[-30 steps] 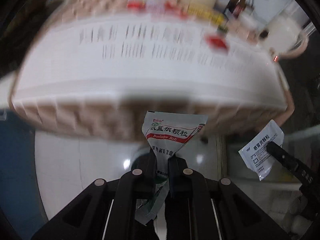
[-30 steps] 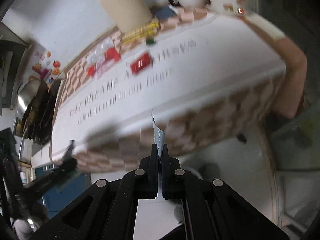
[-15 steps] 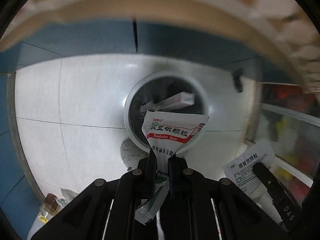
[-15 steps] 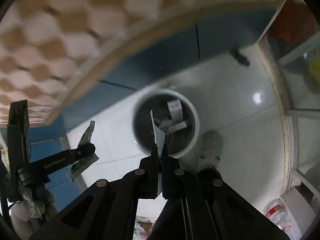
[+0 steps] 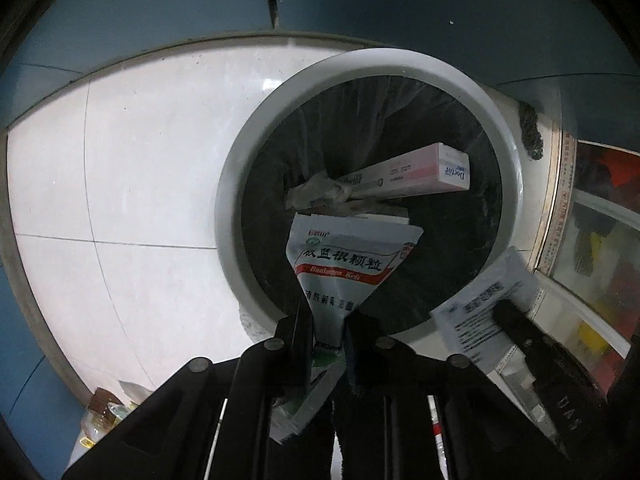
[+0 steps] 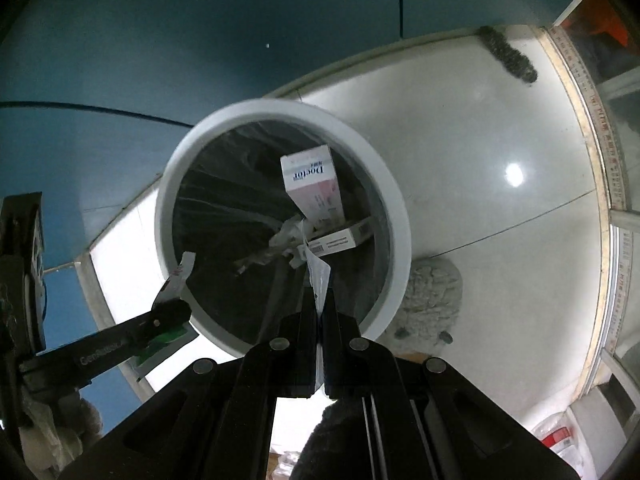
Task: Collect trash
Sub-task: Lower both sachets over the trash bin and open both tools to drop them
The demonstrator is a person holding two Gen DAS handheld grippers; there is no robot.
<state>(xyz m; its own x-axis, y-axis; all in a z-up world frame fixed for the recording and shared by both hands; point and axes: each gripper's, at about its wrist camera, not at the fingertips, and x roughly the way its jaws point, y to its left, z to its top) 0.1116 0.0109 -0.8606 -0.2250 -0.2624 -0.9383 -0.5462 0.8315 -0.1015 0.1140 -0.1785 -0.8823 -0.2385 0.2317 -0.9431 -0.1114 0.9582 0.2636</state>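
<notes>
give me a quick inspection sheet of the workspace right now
surface: pale tiled floor, glossy, with a light glare
job's things: white-rimmed trash bin with dark liner, holding a pink-white Doctor box, a second flat box and crumpled wrapper
clutter: fuzzy grey slipper touching the bin's side; dark scrap by the wall
grippers: left gripper shut on red-banded sachet over the bin mouth; right gripper shut on white sachet, seen edge-on, also over the bin
cables: nothing seen
surroundings: blue wall panels; glass-fronted cabinet to the right
</notes>
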